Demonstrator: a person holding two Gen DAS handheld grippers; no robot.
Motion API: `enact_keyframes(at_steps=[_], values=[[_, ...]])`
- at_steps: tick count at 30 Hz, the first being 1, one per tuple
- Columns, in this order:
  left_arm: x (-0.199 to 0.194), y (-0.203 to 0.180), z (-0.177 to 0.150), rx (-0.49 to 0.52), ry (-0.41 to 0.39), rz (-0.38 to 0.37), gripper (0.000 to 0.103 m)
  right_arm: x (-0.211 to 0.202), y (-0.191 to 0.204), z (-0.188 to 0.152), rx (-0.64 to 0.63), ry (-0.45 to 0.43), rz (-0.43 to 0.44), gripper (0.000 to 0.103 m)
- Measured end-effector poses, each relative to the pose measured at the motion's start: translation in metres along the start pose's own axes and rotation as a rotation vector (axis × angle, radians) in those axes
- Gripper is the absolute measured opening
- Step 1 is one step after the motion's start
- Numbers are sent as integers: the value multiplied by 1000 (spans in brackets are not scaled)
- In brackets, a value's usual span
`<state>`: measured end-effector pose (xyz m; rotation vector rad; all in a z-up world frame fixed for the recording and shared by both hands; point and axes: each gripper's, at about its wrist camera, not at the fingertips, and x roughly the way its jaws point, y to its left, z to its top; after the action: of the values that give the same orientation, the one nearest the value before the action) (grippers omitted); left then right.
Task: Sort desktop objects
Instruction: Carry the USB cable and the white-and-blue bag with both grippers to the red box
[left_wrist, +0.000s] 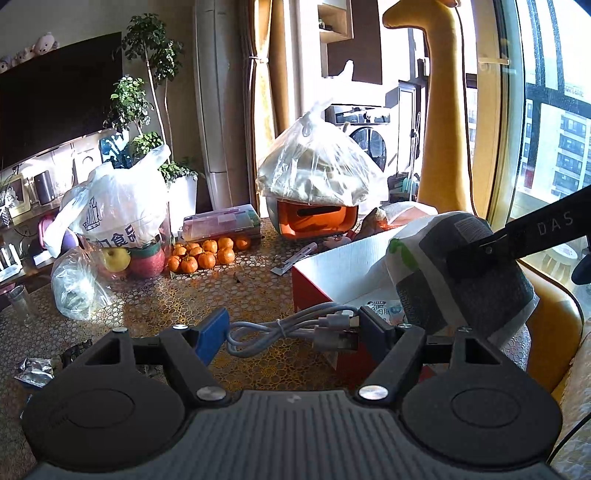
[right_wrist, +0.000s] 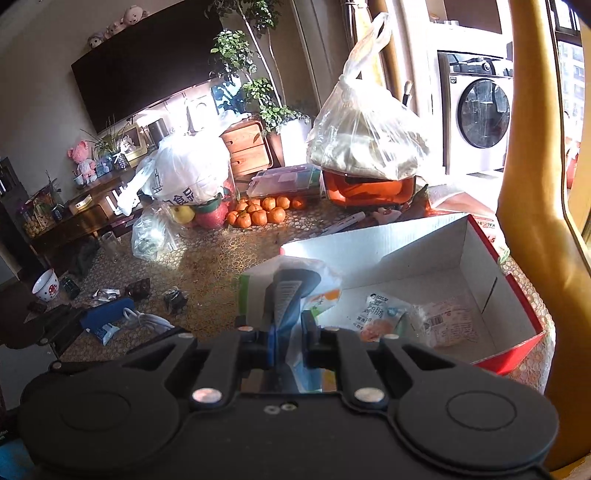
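A cluttered bench (left_wrist: 236, 295) with a honeycomb-patterned cover holds a cardboard box (right_wrist: 424, 240), white inside and red outside; it serves as the landmark here.

The left tool (left_wrist: 291, 328) grips a bundled grey charging cable (left_wrist: 280, 330) crosswise between its blue pads, which stand fairly wide apart around the bundle. The cable's plugs hang at the box's near red corner, just above the bench.

The right tool (right_wrist: 290, 332) is clamped nearly shut on a soft printed packet (right_wrist: 291, 280), white with green and orange marks. The packet sticks out forward from between the fingers, over the box's near rim. From the left wrist view the same packet (left_wrist: 461, 266) hangs above the box's right side, pinched by a black finger.

Inside the box lie two small sealed packets (right_wrist: 380, 314).

Beyond the box, at the far side of the bench, sit a heap of tangerines (left_wrist: 207, 254), an orange container (left_wrist: 314, 218) under a clear bag, and a white shopping bag (left_wrist: 118, 206).
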<state>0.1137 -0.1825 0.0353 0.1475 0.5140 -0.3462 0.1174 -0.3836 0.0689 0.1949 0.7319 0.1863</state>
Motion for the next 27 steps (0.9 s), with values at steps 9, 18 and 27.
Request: enact_keyframes(at_steps=[9,18,27], values=[[24,-21,15,50,13,-29,76,1,-44,17,45,-19,-86,13],[53,-42,25,101,32,-65,76,13,-80,23,85,-28,-150,13],[88,-62,39,138,66,-97,76,28,-108,25,113,-14,-192,13]])
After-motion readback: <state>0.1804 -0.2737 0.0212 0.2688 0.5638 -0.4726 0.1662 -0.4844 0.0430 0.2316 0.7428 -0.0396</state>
